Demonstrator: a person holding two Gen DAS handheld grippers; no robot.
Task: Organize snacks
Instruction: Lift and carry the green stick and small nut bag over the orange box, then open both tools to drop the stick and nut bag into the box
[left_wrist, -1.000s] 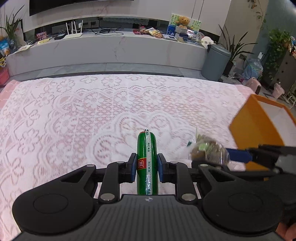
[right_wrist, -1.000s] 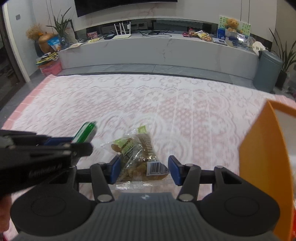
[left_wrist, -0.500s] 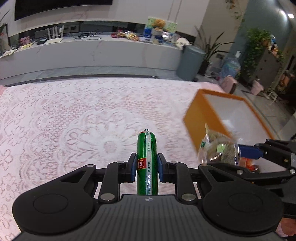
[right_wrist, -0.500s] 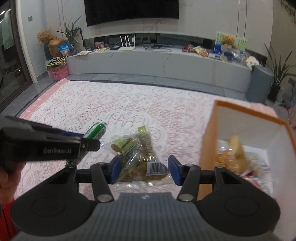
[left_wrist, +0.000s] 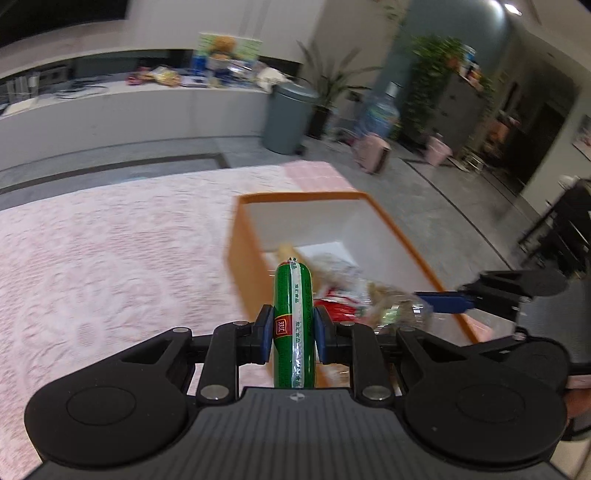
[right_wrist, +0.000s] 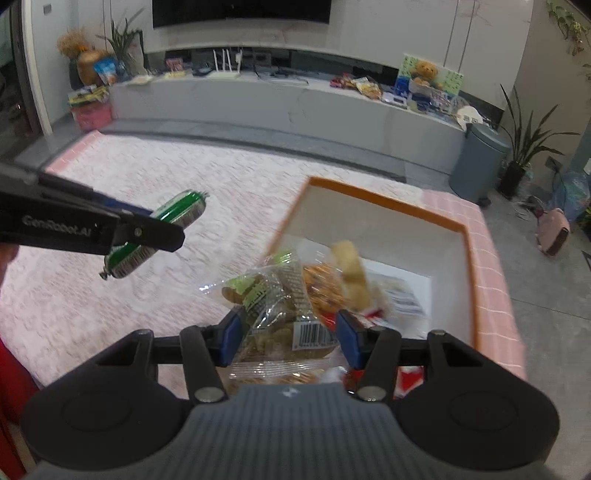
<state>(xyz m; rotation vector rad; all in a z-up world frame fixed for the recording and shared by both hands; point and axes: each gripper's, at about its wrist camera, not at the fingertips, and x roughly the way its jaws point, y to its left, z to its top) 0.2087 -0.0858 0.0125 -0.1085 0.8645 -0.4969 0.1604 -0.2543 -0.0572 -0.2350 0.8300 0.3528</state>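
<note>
Both pinched shut: left hand-held gripper (left_wrist: 291, 334) around sausage (left_wrist: 293, 314), right hand-held gripper (right_wrist: 289, 338) around snack bag (right_wrist: 280, 317).

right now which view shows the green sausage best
Left wrist: the sausage stands upright between the left gripper's pads, label readable. Right wrist shows it off to the side, tilted and partly hidden by that gripper.

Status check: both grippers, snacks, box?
Left gripper clamps green sausage stick. Right gripper clamps clear snack packet, above orange box. Nothing blocking.
</note>
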